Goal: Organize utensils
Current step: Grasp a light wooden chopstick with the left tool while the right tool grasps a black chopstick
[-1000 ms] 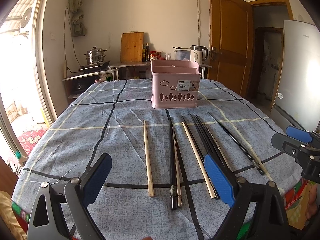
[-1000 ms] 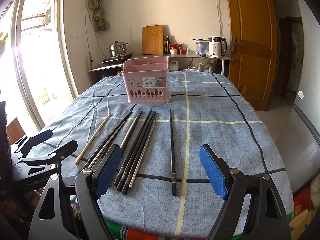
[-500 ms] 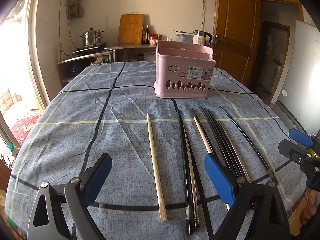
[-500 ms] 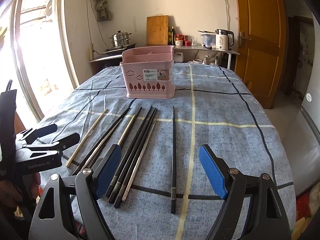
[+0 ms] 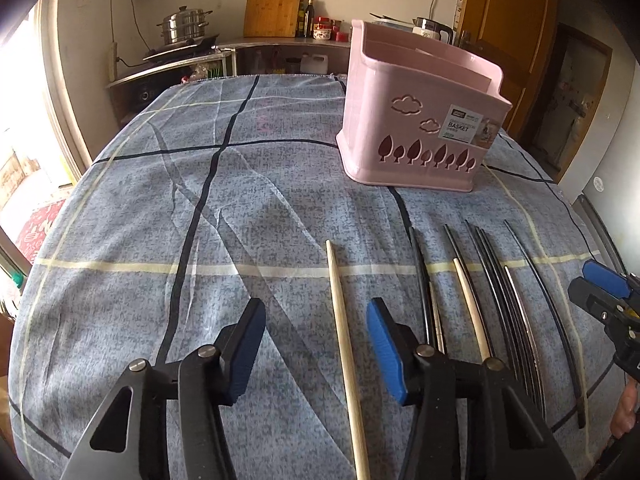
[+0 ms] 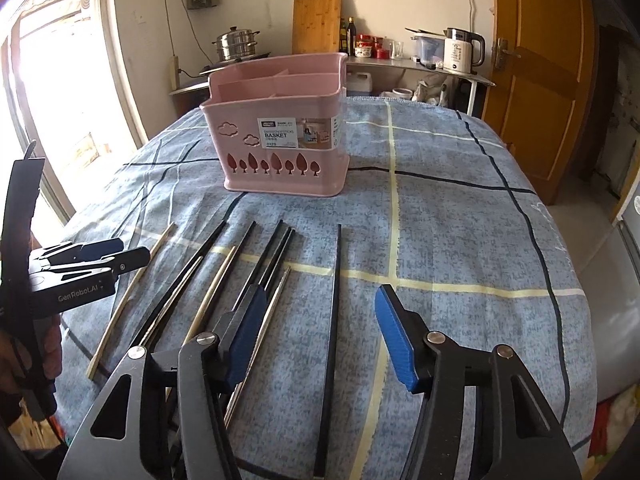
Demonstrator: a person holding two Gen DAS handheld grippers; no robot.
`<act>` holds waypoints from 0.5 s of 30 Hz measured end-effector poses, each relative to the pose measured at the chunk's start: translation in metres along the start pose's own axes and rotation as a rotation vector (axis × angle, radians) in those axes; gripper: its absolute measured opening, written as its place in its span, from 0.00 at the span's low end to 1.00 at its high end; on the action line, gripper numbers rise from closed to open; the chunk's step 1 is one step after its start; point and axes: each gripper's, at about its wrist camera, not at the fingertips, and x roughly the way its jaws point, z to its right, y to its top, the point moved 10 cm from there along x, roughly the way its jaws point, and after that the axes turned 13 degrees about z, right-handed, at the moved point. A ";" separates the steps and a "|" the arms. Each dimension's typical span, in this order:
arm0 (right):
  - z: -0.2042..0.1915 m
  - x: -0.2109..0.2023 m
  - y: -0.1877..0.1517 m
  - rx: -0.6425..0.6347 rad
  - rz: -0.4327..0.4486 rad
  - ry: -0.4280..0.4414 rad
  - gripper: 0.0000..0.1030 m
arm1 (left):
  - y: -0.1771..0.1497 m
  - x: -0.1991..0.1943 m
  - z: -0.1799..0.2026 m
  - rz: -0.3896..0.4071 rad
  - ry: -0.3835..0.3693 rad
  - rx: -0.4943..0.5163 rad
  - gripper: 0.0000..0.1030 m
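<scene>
Both grippers have moved in over the chopsticks: left gripper [image 5: 316,330] closing around the bamboo chopstick [image 5: 344,344], right gripper [image 6: 320,318] closing around the black chopstick [image 6: 331,340]; neither gripped yet.

Both wrist views look forward and down along their tools, low and close over the desk [image 5: 120,240]. The left sits at the left end of the chopsticks [image 5: 492,292], the right at the right end; both share the pink basket [image 6: 280,140] and kitchen counter [image 6: 400,63] behind.

pink basket [image 6: 280,148] label: "BASKET" | left hand-held gripper [image 6: 116,256]: "GenRobot.AI"
</scene>
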 end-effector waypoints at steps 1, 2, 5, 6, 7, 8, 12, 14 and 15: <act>0.002 0.008 0.000 0.004 -0.020 0.000 0.48 | 0.000 0.005 0.000 -0.010 -0.003 -0.003 0.48; 0.004 0.014 0.000 0.008 -0.033 0.002 0.44 | 0.001 0.009 0.000 -0.018 -0.006 -0.007 0.47; 0.007 0.033 0.000 0.013 -0.076 0.006 0.38 | 0.006 0.019 0.000 -0.026 -0.011 -0.002 0.44; 0.008 0.039 0.000 0.020 -0.090 0.013 0.38 | 0.007 0.021 0.001 -0.032 -0.016 0.001 0.43; 0.009 0.045 0.001 0.024 -0.103 0.015 0.37 | 0.008 0.023 0.001 -0.037 -0.016 0.006 0.42; 0.009 0.050 0.001 0.025 -0.119 0.017 0.35 | 0.008 0.024 0.001 -0.041 -0.015 0.013 0.41; 0.011 0.069 -0.006 0.021 -0.185 0.019 0.29 | 0.009 0.027 0.002 -0.064 0.007 0.051 0.40; 0.011 0.071 -0.005 -0.006 -0.190 0.011 0.28 | 0.009 0.028 0.004 -0.070 0.021 0.082 0.40; 0.011 0.071 -0.006 -0.014 -0.196 0.004 0.28 | 0.009 0.029 0.005 -0.076 0.024 0.088 0.40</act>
